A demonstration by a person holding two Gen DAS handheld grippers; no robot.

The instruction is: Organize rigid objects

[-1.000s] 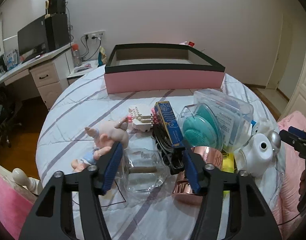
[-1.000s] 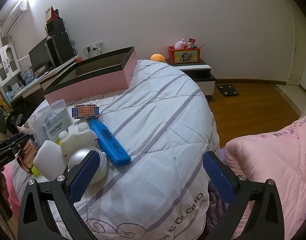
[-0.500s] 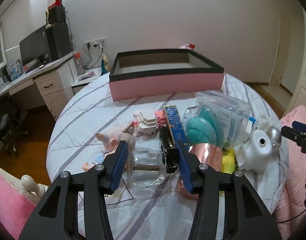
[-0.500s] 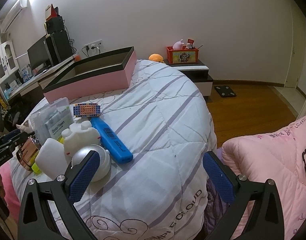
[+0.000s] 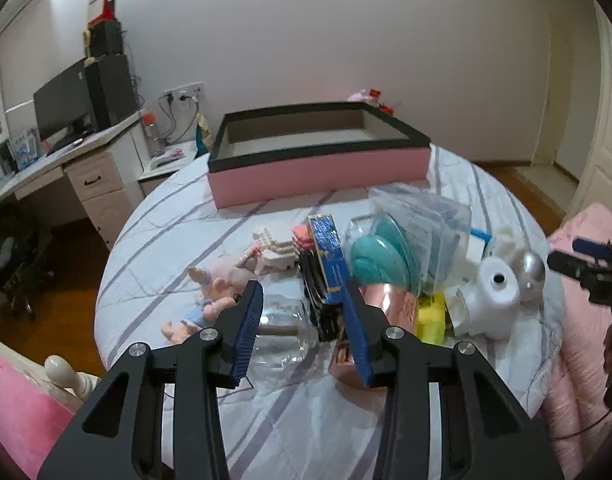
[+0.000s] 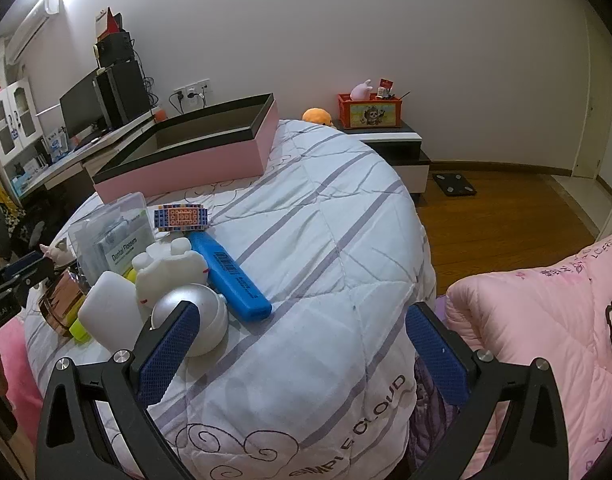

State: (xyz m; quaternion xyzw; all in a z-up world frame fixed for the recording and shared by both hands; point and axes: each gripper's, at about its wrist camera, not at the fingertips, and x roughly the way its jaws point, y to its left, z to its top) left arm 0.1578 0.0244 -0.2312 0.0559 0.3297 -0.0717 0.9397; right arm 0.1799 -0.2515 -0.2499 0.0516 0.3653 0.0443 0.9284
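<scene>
- Clear glass bottle point(image 5: 283, 330): lies on its side on the striped quilt point(image 5: 177, 248), between the pads of the left gripper point(image 5: 301, 334).
- Left gripper: jaws are closing at a narrow gap; the pads do not yet press the bottle (contact cannot be confirmed).
- Black object point(image 5: 320, 300) and copper cup point(image 5: 380, 304): just beside the left gripper's right pad.
- Pink box point(image 5: 318, 164): well ahead of it.
- Right gripper point(image 6: 301, 354): jaws wide, nothing between them; silver ball point(image 6: 195, 312) beside its left pad.

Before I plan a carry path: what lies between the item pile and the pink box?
Bare striped quilt only; the left wrist view shows it before the pink box.
</scene>
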